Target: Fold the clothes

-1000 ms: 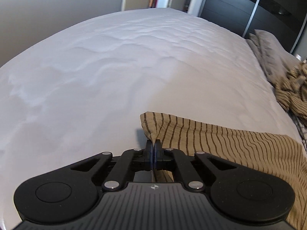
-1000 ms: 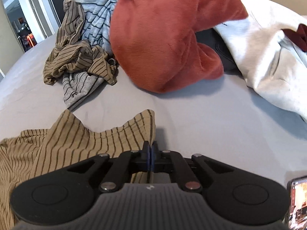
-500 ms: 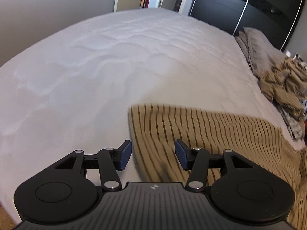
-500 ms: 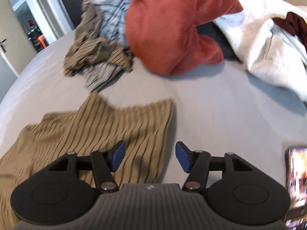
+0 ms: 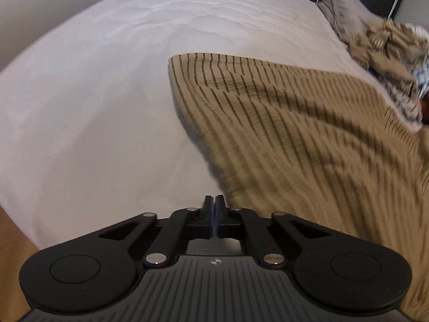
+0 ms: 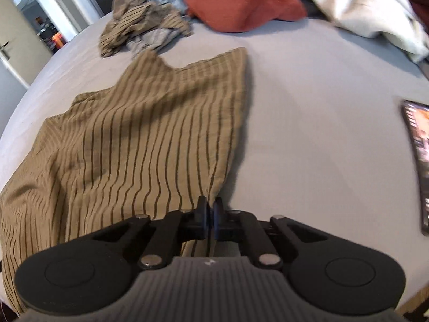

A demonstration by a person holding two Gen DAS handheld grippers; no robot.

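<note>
A tan garment with dark stripes [image 5: 295, 134] lies spread on the white bed [image 5: 93, 94]. It also shows in the right wrist view [image 6: 139, 139]. My left gripper [image 5: 214, 201] is shut at the garment's near left edge; I cannot tell whether cloth sits between the jaws. My right gripper [image 6: 210, 204] is shut on the garment's near right edge, and the cloth rises in a fold to the jaws.
A pile of clothes lies at the bed's far side: a crumpled striped piece [image 6: 142, 24], a rust-red fleece [image 6: 236, 0] and a pale sweatshirt [image 6: 362, 10]. A phone [image 6: 419, 161] lies on the bed at the right. A grey pillow [image 5: 346, 13] lies at the back.
Both grippers let go of the garment's far corners, opened, pulled back toward me, and have shut again at its near edge. The garment now lies spread out further.
</note>
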